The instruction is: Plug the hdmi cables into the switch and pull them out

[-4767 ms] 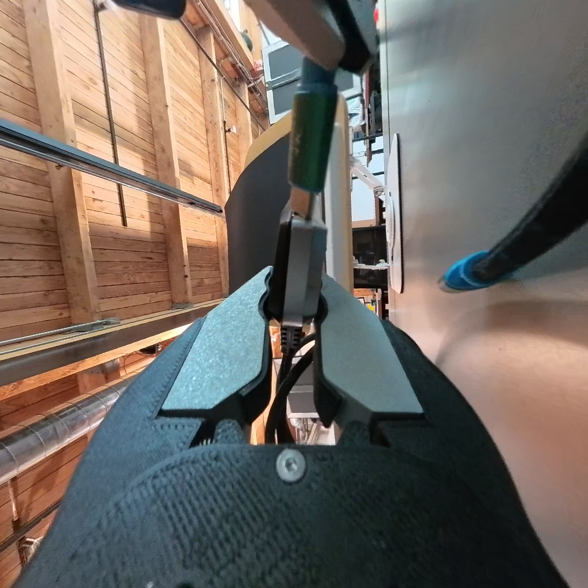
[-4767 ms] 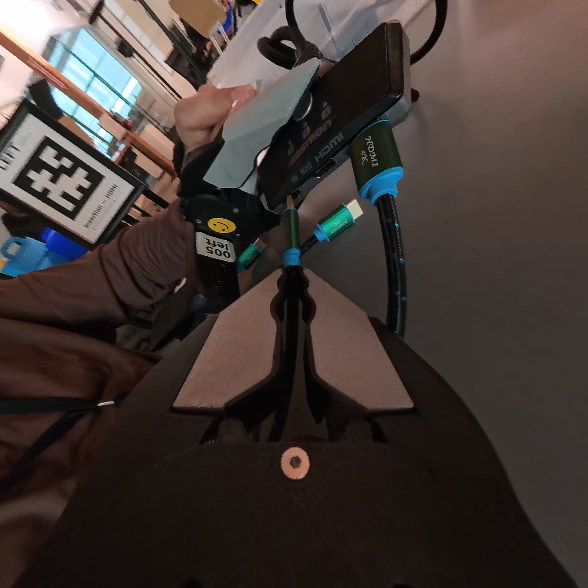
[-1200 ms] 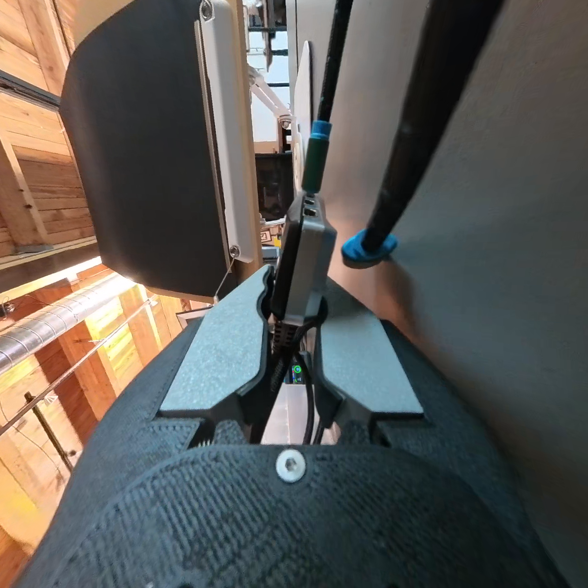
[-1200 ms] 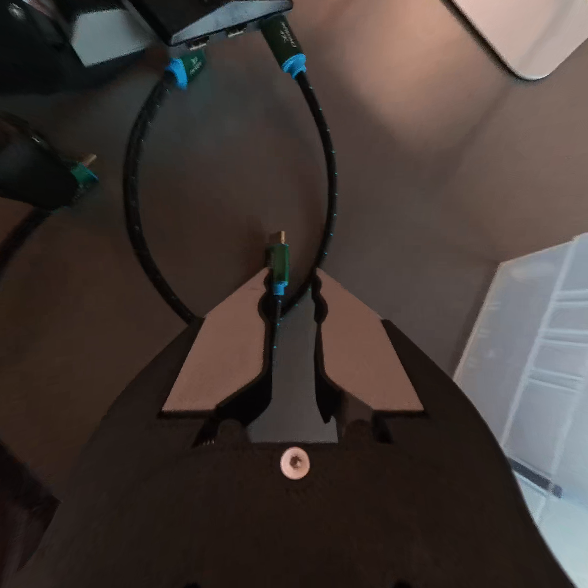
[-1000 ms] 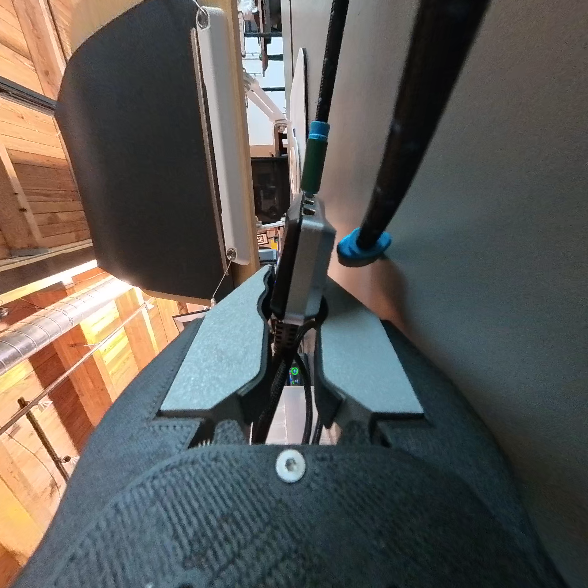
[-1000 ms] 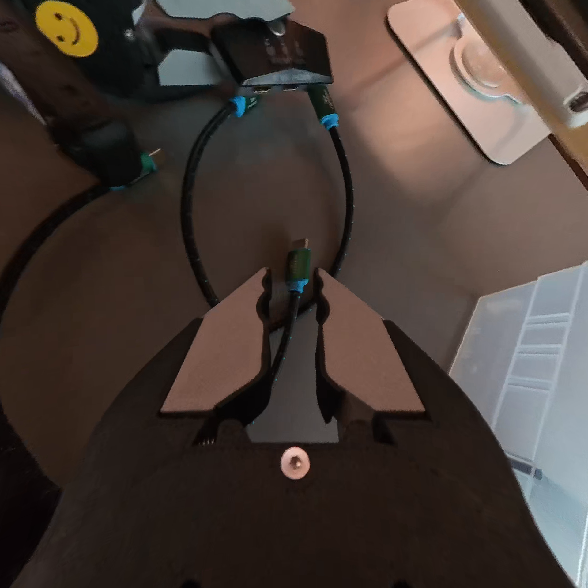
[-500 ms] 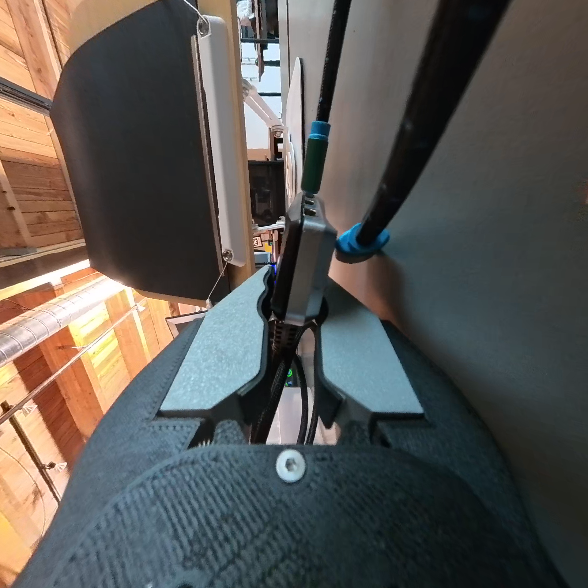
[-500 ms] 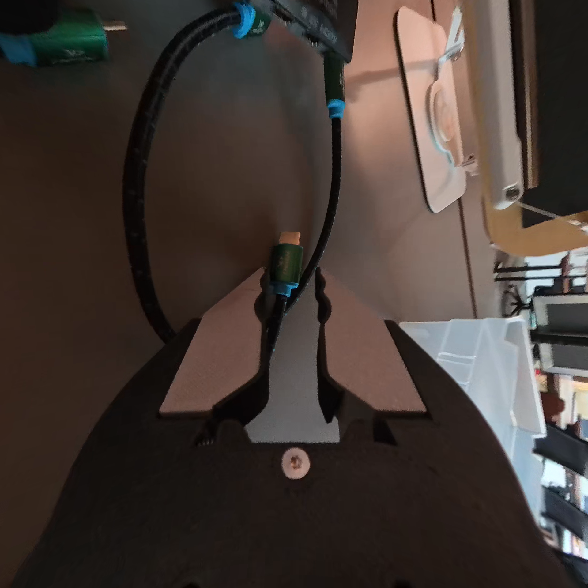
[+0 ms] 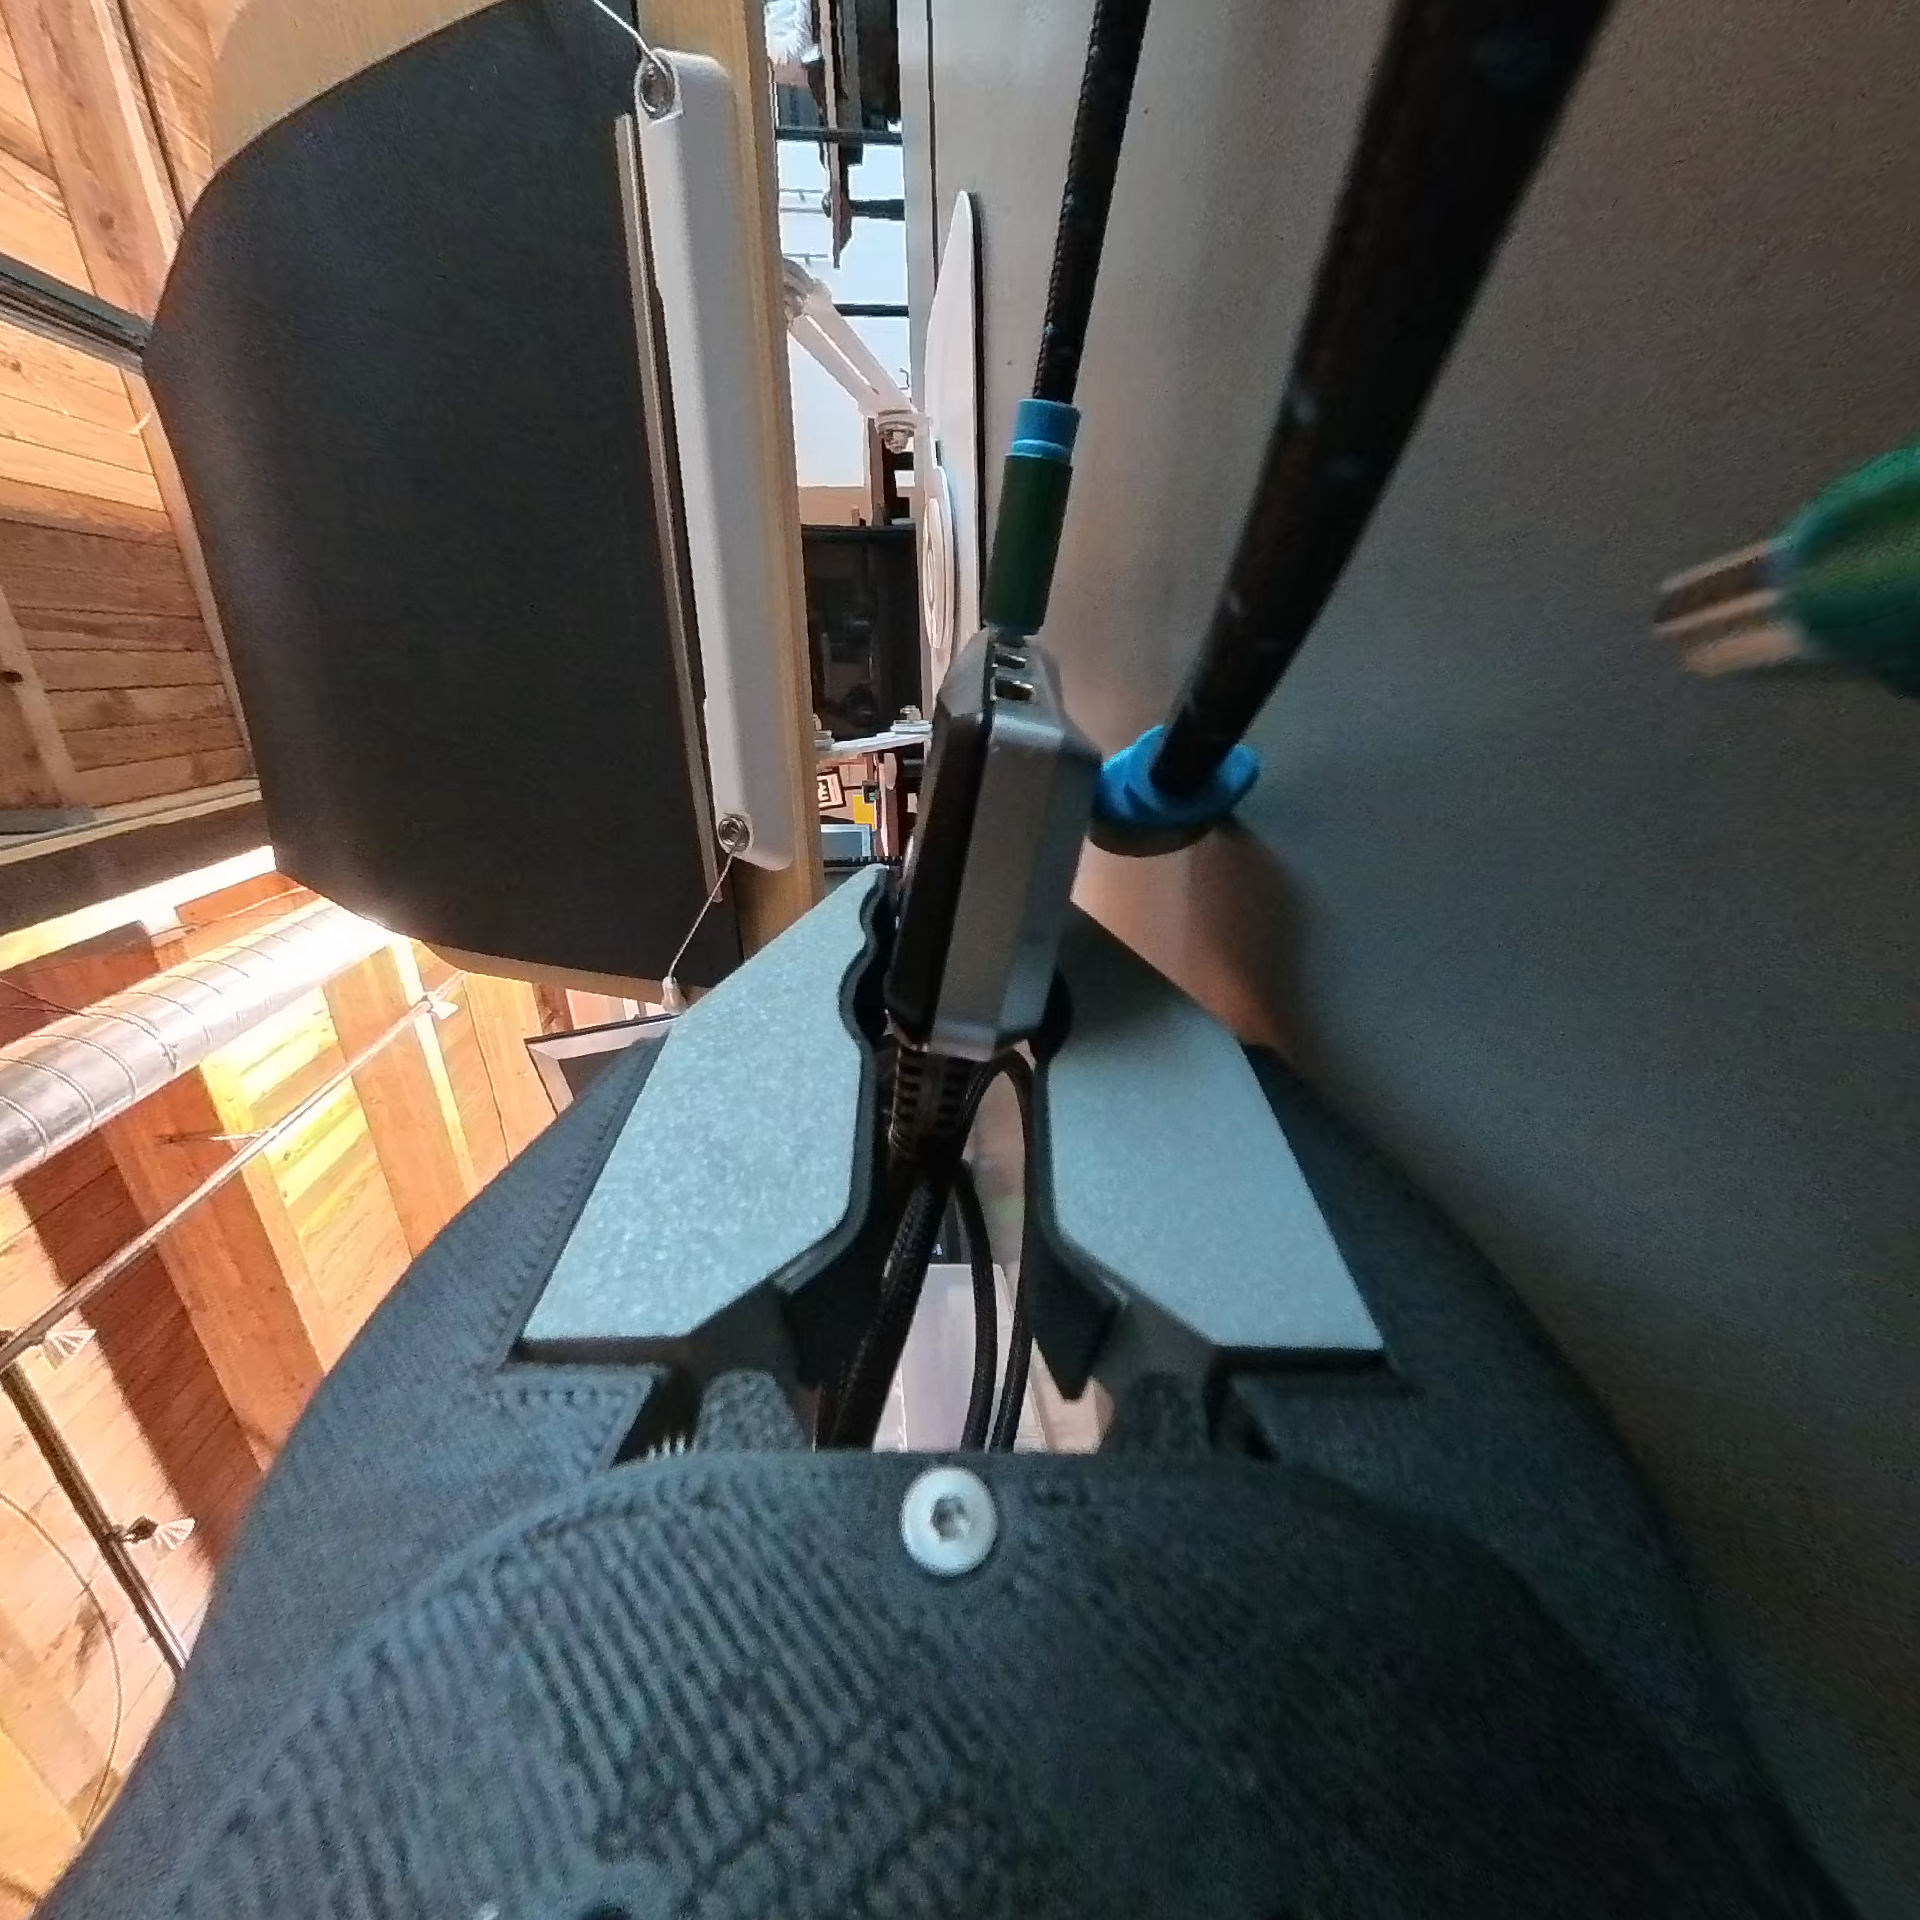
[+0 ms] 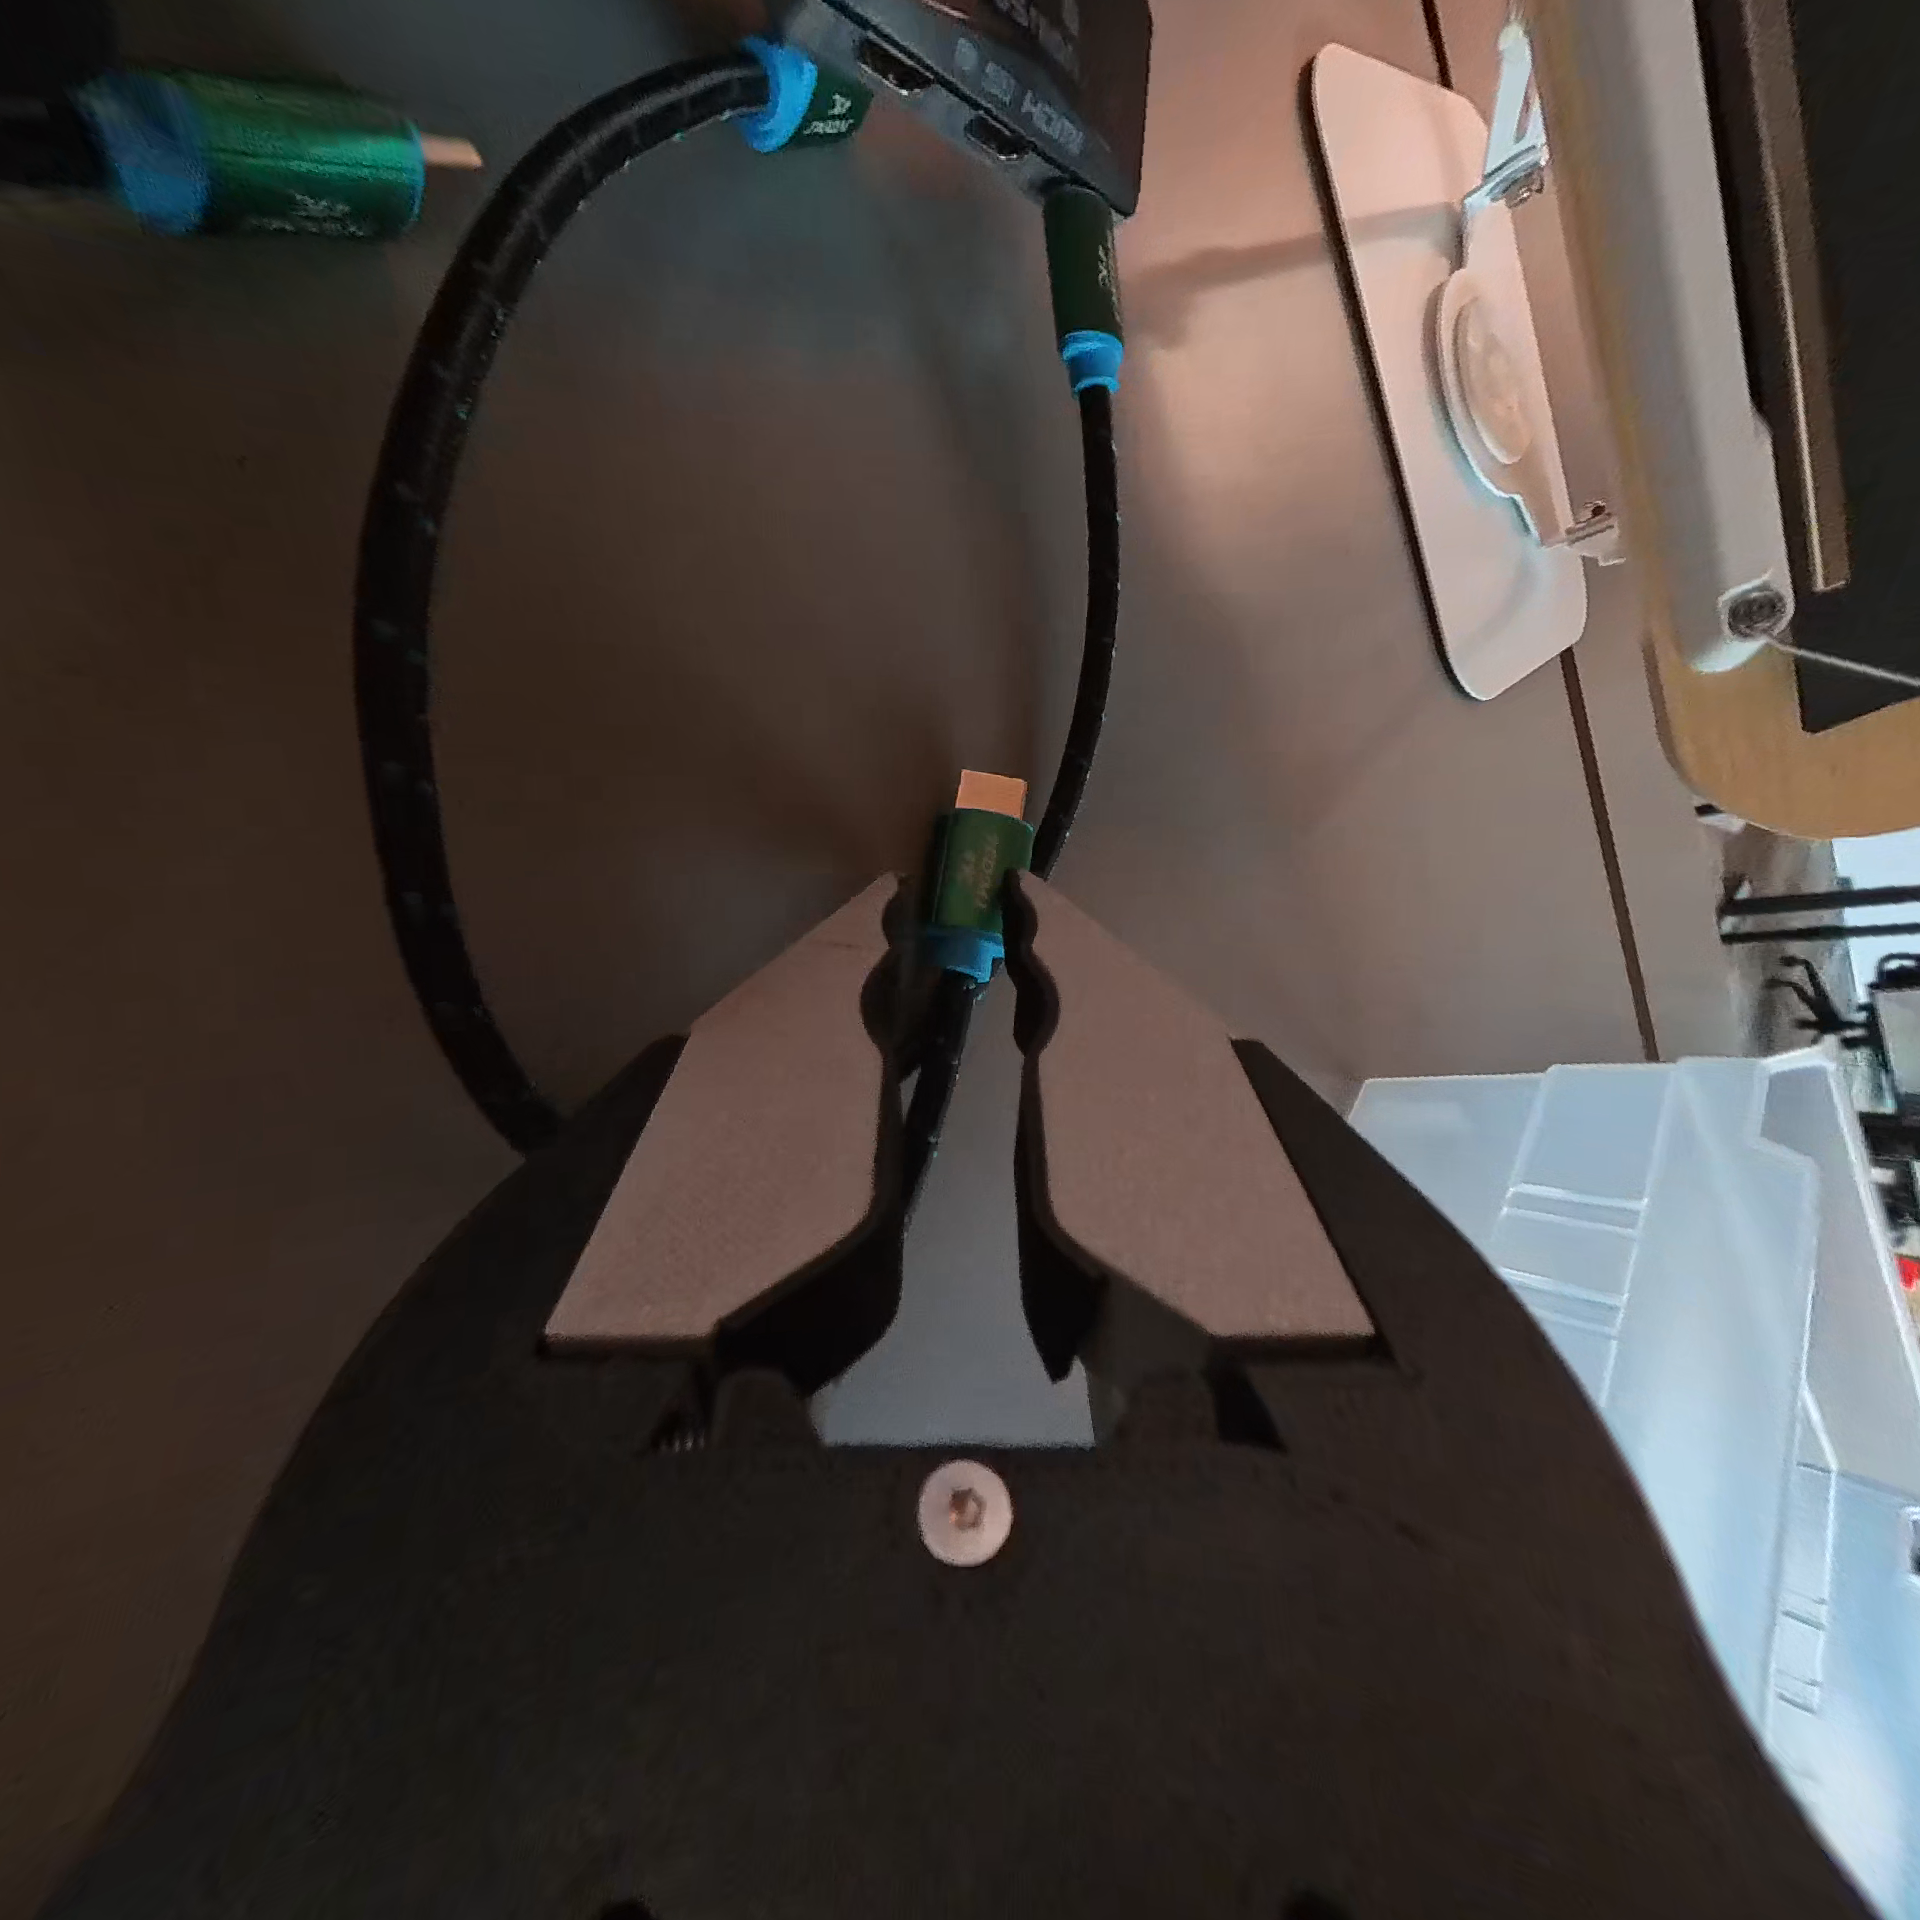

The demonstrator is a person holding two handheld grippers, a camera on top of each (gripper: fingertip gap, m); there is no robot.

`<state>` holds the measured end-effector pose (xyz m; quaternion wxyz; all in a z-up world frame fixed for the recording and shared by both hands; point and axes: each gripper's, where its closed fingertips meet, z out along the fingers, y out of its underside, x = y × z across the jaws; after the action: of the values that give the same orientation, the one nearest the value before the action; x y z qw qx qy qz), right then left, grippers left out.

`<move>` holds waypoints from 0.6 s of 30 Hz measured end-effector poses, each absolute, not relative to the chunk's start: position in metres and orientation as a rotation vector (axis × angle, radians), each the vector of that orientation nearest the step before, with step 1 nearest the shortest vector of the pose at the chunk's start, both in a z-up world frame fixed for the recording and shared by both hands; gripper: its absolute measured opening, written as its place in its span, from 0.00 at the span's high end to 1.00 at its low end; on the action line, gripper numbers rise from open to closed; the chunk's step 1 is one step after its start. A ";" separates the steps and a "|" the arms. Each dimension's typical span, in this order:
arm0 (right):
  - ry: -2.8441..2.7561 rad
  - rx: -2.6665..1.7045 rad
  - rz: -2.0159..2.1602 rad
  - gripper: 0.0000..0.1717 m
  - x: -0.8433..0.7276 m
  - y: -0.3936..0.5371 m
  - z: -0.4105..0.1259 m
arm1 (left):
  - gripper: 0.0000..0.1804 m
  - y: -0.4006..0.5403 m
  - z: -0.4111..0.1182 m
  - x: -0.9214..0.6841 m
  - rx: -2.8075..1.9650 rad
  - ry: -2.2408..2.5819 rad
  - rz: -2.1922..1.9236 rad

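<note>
While I'm clamping the switch [image 9: 987,852] in the left gripper [image 9: 961,935] and pinching a plug [image 10: 977,868] in the right gripper [image 10: 961,904], it's sitting skewed, risking jamming at the port.

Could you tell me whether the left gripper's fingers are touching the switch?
Touching: the left wrist view shows both fingers pressed against the switch.

White printed lettering marks the switch [image 10: 1023,88] beside its ports. Gold lettering marks three green plugs [image 10: 982,868] [image 10: 1086,260] [image 10: 836,109]. Blurred markings show on the loose plug [image 10: 291,171].
</note>
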<state>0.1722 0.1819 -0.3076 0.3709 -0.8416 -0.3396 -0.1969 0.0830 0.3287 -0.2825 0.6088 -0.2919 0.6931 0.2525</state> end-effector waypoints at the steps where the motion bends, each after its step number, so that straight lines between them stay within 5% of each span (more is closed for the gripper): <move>1: -0.853 -2.165 -0.482 0.91 0.173 0.182 -0.308 | 0.87 0.329 -0.283 0.083 -0.675 1.602 0.582; 18: -0.691 -2.138 -0.285 0.90 0.181 0.190 -0.312 | 0.87 0.328 -0.284 0.083 -0.689 1.609 0.565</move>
<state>0.1814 0.1895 -0.3115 0.4244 -0.8548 -0.2761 -0.1141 0.0828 0.3276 -0.2842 0.6060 -0.2978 0.6959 0.2445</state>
